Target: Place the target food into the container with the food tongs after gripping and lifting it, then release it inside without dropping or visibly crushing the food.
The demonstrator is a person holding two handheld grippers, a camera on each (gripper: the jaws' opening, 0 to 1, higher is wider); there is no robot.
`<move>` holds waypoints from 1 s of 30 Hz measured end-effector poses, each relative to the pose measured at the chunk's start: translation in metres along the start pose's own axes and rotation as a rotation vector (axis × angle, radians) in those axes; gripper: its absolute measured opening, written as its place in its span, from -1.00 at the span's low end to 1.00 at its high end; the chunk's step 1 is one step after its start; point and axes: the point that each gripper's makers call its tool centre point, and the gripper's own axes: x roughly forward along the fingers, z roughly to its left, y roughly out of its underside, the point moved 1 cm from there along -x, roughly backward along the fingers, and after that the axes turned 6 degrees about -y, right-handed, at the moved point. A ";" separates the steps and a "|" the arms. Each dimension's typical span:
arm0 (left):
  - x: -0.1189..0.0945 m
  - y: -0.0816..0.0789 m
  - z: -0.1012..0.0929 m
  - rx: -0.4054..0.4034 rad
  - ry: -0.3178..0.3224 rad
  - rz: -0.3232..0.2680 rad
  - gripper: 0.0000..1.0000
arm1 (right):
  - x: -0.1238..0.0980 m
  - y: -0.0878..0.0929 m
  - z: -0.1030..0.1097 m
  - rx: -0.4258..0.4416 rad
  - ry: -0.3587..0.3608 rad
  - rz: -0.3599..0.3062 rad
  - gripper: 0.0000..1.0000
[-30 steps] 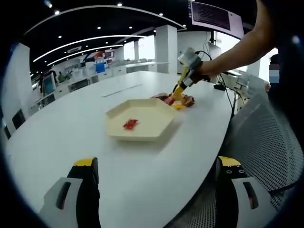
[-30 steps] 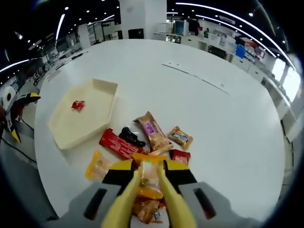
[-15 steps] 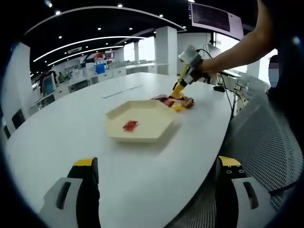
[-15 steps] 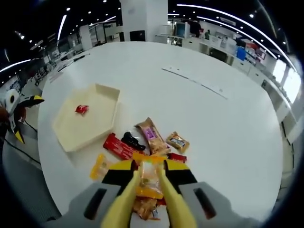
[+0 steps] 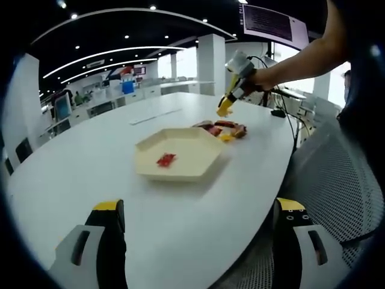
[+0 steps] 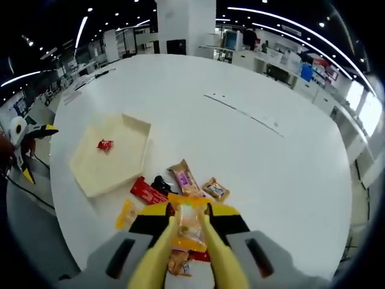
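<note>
A: Right gripper [image 6: 191, 226] at bottom centre of the right gripper view, jaws closed around an orange snack packet [image 6: 190, 224] through yellow tongs [image 6: 161, 256], raised clear of the table [image 6: 289, 174]?

B: Yes. Seen too in the upper right of the left gripper view, right gripper [image 5: 225, 108] held by a hand [image 5: 260, 77], packet a small yellow blob at the tips, above the snack pile [image 5: 221, 129].

A: Tray?

B: Cream, six-sided tray [image 6: 108, 155], left of centre in the right gripper view, one small red wrapper [image 6: 105, 144] inside. In the left gripper view, tray [image 5: 180, 154] at centre, red wrapper [image 5: 165, 159] on its floor.

A: Rest of the pile?

B: Just below centre: a red bar [image 6: 147, 191], a black piece [image 6: 162, 183], a pink-and-tan packet [image 6: 182, 178], a brown packet [image 6: 215, 189], a yellow packet [image 6: 127, 213] at the left.

A: Left gripper [image 5: 197, 241]?

B: Jaws spread wide at the bottom of its own view, nothing between them, over the near table edge.
</note>
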 end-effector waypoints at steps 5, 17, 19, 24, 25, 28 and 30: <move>0.000 0.000 0.000 0.000 -0.001 0.000 0.99 | -0.006 -0.003 -0.002 -0.013 0.000 0.001 -0.54; 0.000 0.000 0.000 0.003 -0.003 0.000 0.99 | -0.012 -0.009 -0.002 -0.031 -0.004 0.005 -0.54; 0.000 0.000 0.000 0.003 -0.004 0.000 0.99 | -0.012 -0.010 -0.001 -0.034 -0.003 0.004 -0.54; 0.000 -0.001 0.000 0.004 -0.005 -0.001 0.99 | -0.013 -0.015 0.001 -0.041 -0.008 -0.001 -0.54; 0.000 -0.001 0.000 0.004 -0.004 -0.001 0.99 | -0.013 -0.017 0.001 -0.043 -0.009 -0.002 -0.54; 0.000 -0.001 0.000 0.005 -0.003 -0.002 0.99 | -0.014 -0.023 0.005 -0.053 -0.014 -0.009 -0.54; 0.000 -0.001 0.000 0.005 -0.004 -0.004 0.99 | -0.012 -0.028 0.006 -0.059 -0.018 -0.013 -0.54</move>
